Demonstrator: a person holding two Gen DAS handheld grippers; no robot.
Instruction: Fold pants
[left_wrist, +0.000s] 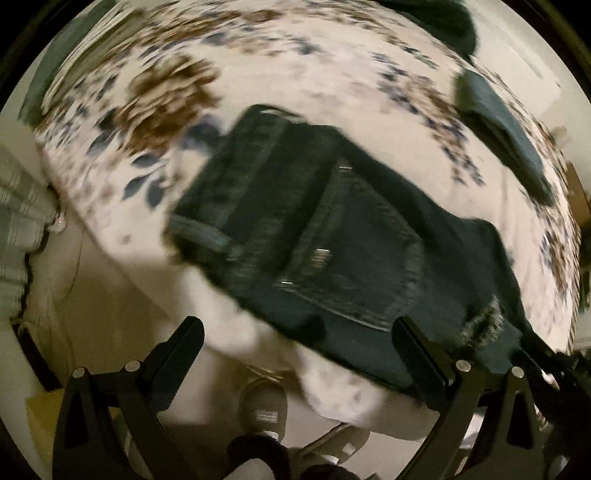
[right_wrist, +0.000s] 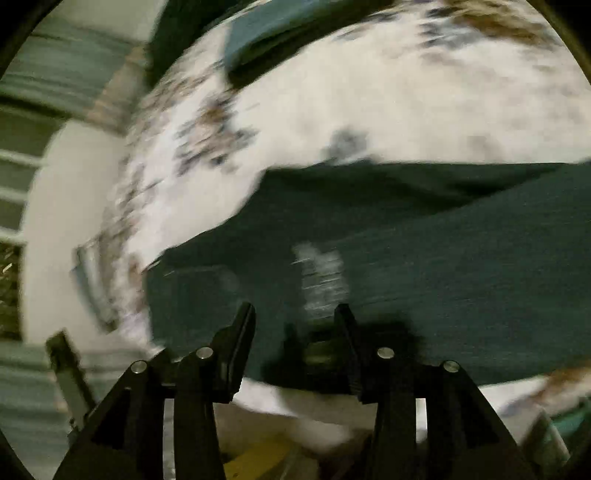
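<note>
As denim pants look heavy yet limp, best pinched at waistband edge; left gripper spread wide and empty, right gripper parted, gripping nothing.

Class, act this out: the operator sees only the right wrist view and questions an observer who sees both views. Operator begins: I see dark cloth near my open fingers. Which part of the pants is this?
Observer: The left view shows the jeans with a back pocket facing up.
Operator: Is the left gripper holding them?
Observer: No, the left gripper is wide open, nothing between its fingers.
Operator: Anything else on the bedspread?
Observer: Another folded dark garment lies beyond the jeans.
</note>
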